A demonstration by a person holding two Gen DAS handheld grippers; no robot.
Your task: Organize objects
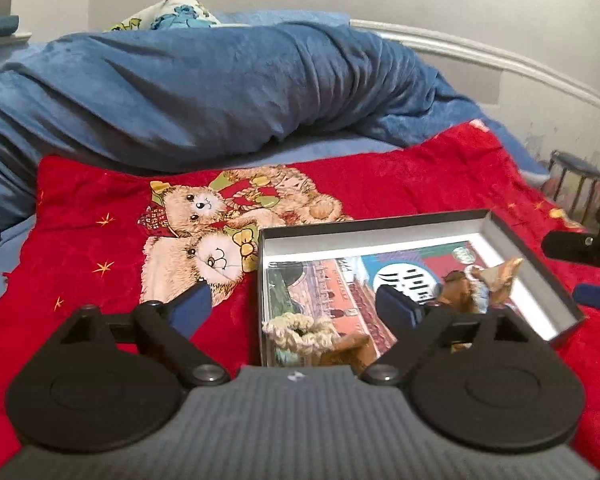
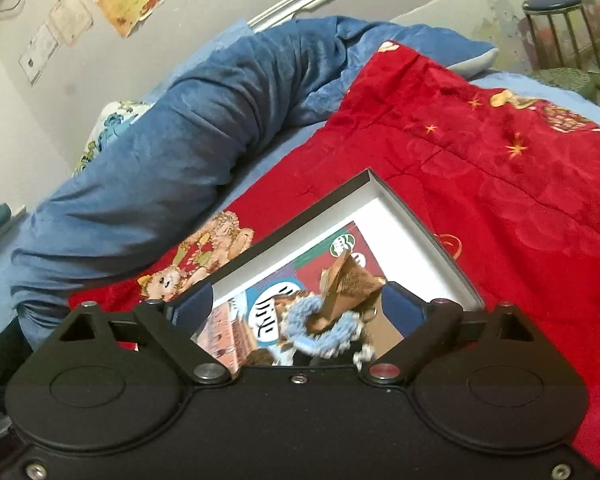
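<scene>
Both grippers, left point(image 1: 290, 304) and right point(image 2: 298, 300), are hovering with fingers released over the box point(image 1: 540, 276) on the bed; the toy point(image 2: 332, 304) lying inside could snag and tip out.

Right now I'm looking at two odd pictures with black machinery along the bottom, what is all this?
Those black parts are two handheld grippers, each carrying its own camera that looks out along its blue-padded fingers. One picture comes from the left gripper, the other from the right gripper. Both are open and hold nothing. They hover over a shallow grey box sitting on a red teddy-bear blanket on a bed, with a rolled blue blanket behind. Inside the box lie colourful printed cards, a cream crocheted piece and a brown and light-blue crocheted item.
</scene>
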